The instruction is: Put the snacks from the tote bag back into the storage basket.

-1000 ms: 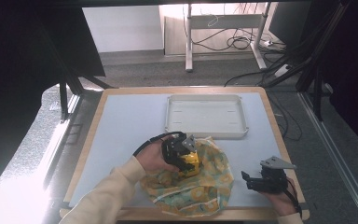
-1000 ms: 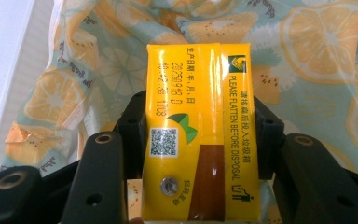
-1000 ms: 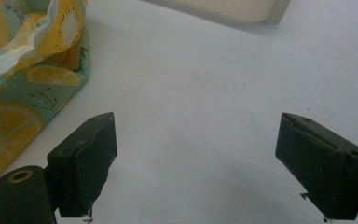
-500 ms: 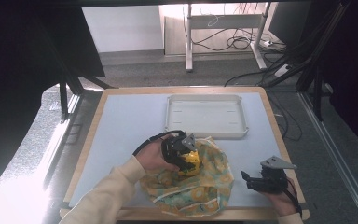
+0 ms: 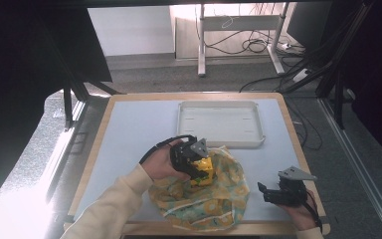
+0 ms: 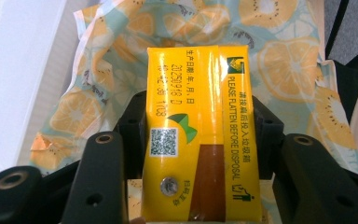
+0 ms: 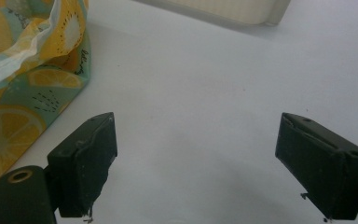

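Barely anything has shifted: left gripper [image 5: 199, 167] stays clamped on the yellow carton [image 6: 200, 135] over the fruit-print bag [image 5: 214, 199] at lower centre, right gripper [image 7: 196, 163] wide open, empty, so unloading has stalled.

White tray [image 5: 220, 124], shallow, rectangular, at far middle of table [image 5: 129, 129]; its near corner in right gripper view too. Table: pale grey-blue top, light wooden edge. Beyond it, grey floor with black cables [image 5: 258, 45] and white desk legs [image 5: 200, 45].
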{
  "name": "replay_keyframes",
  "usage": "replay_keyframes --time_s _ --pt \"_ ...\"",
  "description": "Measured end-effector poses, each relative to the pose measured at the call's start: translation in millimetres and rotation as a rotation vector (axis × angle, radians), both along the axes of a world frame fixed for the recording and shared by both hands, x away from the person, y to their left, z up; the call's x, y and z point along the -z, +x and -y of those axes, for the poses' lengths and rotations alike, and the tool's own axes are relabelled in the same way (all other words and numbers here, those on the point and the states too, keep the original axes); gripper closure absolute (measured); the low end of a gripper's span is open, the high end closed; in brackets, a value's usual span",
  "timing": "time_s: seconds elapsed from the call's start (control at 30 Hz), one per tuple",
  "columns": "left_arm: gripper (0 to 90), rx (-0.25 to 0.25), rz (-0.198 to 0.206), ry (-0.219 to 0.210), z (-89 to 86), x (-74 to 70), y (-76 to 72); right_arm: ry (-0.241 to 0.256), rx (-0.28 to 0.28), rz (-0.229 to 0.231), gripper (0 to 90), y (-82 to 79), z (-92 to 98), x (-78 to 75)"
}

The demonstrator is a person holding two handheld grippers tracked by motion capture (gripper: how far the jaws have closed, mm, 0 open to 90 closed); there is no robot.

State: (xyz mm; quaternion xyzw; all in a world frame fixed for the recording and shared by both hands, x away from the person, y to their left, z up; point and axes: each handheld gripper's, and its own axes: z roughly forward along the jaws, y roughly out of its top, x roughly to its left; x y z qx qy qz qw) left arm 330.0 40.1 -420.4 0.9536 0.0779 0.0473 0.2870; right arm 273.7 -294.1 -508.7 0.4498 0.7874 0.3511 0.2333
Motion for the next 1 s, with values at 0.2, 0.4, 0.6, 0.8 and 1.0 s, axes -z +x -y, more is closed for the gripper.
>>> replay_keyframes --time_s 0.2,0.4,0.6,0.8,1.0 --pt "52.4 -0.010 0.004 -0.003 -1.3 -5.2 0.0 0.001 0.003 0.000 12.8 0.0 0.1 0.0" --pt "52.4 -0.007 0.013 -0.020 -1.9 -14.3 -1.2 0.002 0.005 0.001 12.8 -0.4 0.2 -0.7" --pt "52.3 -0.010 0.016 -0.027 -4.9 -22.7 -1.0 0.002 0.005 0.003 12.8 -0.5 0.5 -0.7" --pt "52.4 -0.013 0.028 -0.034 -7.1 -29.5 -1.0 0.000 0.005 0.003 12.8 -0.6 0.3 -0.8" --pt "52.4 -0.015 0.035 -0.044 -10.6 -34.3 -1.0 0.001 0.006 0.004 12.8 -0.7 0.6 -1.0"
